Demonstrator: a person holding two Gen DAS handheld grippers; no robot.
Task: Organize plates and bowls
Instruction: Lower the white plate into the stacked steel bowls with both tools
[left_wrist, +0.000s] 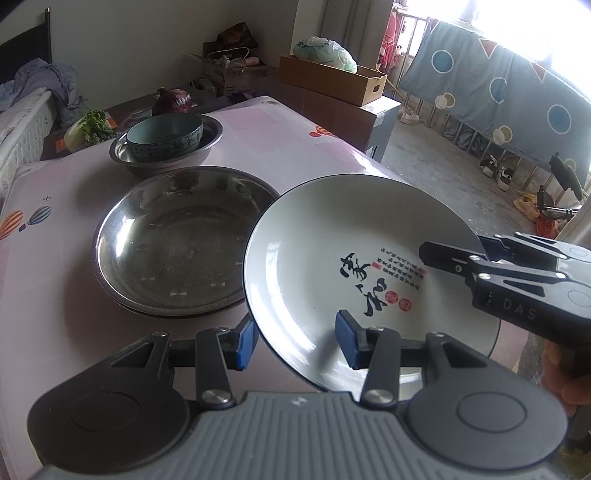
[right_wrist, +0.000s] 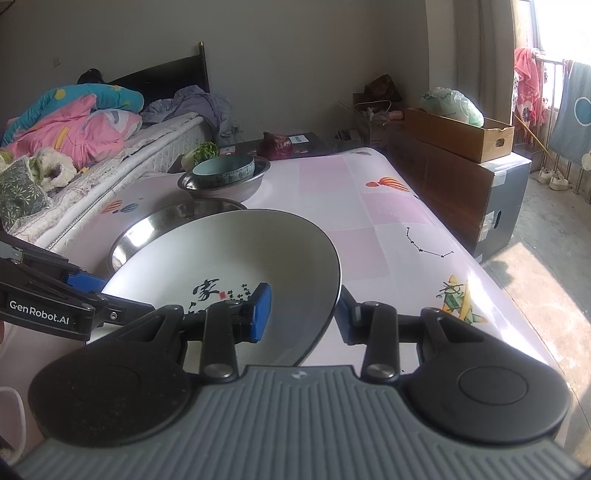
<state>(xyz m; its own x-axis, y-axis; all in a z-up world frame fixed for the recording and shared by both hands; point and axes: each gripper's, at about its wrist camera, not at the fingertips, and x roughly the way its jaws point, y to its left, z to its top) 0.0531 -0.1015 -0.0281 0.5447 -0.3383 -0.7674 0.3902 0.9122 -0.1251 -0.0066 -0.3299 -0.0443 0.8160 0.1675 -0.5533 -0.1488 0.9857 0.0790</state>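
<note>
A white plate with black calligraphy and a dark rim hangs tilted over the pink table's near right part. My left gripper straddles its near rim, one blue pad under the plate and one on its face, shut on it. My right gripper grips the opposite rim from the right. In the right wrist view that right gripper is shut on the plate and the left gripper comes in from the left. Beyond lie a wide steel dish and a teal bowl inside a steel bowl.
A purple cabbage and leafy greens lie behind the bowls. A cardboard box with a plastic bag stands on a cabinet past the table's far right corner. A bed runs along the left. The table's right edge drops to the floor.
</note>
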